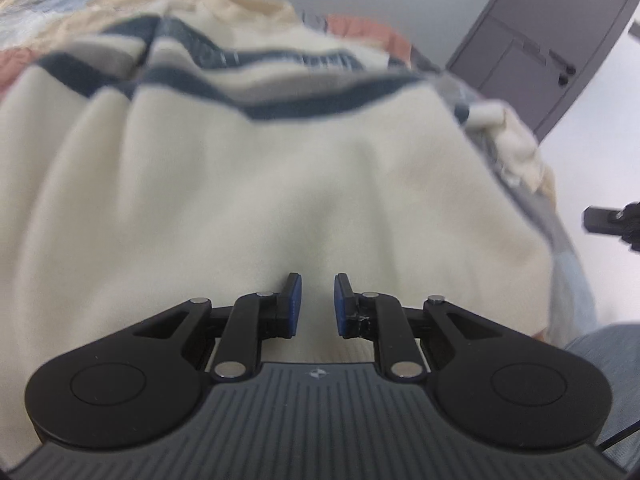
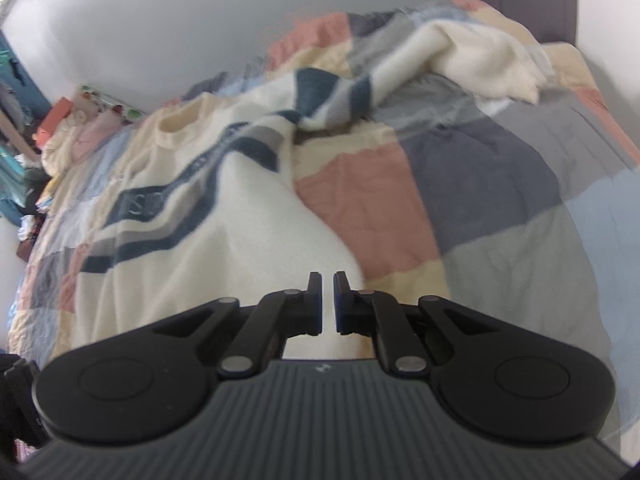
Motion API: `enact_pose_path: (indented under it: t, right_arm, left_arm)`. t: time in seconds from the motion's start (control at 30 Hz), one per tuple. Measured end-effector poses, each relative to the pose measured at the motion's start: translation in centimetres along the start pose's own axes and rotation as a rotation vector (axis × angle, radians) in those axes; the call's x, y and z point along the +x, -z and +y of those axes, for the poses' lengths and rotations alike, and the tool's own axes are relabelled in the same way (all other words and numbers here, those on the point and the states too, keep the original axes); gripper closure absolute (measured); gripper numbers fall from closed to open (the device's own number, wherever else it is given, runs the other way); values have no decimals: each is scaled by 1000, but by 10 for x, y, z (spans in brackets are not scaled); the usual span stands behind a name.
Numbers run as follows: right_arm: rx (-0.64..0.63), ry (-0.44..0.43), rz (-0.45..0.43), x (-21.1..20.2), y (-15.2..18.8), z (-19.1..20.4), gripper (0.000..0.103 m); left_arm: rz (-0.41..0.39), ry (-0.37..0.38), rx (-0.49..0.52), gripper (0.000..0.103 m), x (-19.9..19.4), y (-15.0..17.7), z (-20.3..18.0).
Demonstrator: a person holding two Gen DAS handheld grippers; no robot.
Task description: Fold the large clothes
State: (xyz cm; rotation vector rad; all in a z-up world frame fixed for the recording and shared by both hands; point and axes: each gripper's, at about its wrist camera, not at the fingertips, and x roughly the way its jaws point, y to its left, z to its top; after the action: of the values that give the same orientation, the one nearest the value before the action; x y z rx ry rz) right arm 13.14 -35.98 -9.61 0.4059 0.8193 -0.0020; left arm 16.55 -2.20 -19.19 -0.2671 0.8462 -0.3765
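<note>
A cream sweater (image 1: 280, 180) with dark blue and grey chest stripes lies face up on a patchwork quilt (image 2: 500, 200). In the left wrist view it fills most of the picture, and its creases run in toward my left gripper (image 1: 317, 280), whose jaws stand narrowly apart with cream cloth between the blue pads. In the right wrist view the sweater (image 2: 240, 220) narrows to a ridge that ends at my right gripper (image 2: 327, 276), which is shut on the lower edge. One sleeve (image 2: 480, 52) lies bunched at the far right of the bed.
A grey panelled headboard (image 1: 540, 40) stands beyond the bed against a pale wall. Piled clothes and boxes (image 2: 60, 128) crowd the far left corner. A person's blue-trousered leg (image 1: 600, 360) is at the bed's edge. A black device part (image 1: 612, 224) shows at the right.
</note>
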Motion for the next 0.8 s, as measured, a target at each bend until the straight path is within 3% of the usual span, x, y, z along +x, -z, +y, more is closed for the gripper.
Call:
enact_pose_path:
  t: [0.07, 0.23, 0.33, 0.47, 0.53, 0.6, 0.8]
  right_arm:
    - [-21, -46, -13, 2, 0, 15, 93]
    - [-35, -182, -28, 22, 0, 62, 92]
    - [-54, -241, -27, 44, 2, 93, 92]
    - [-137, -254, -52, 70, 7, 126, 91]
    - [-194, -233, -78, 78, 12, 135, 79]
    - [-204, -245, -93, 84, 16, 134, 37]
    - [-227, -218, -99, 104, 23, 118, 37]
  left_arm:
    - [-66, -13, -17, 81, -22, -7, 8]
    - [-213, -160, -77, 59, -82, -24, 43]
    - [-227, -283, -185, 41, -108, -29, 79]
    - [-212, -392, -305, 39, -129, -23, 120]
    - [-202, -408, -368, 37, -130, -19, 136]
    - [-188, -395, -411, 37, -126, -17, 147]
    - [-140, -407, -464, 37, -93, -17, 159]
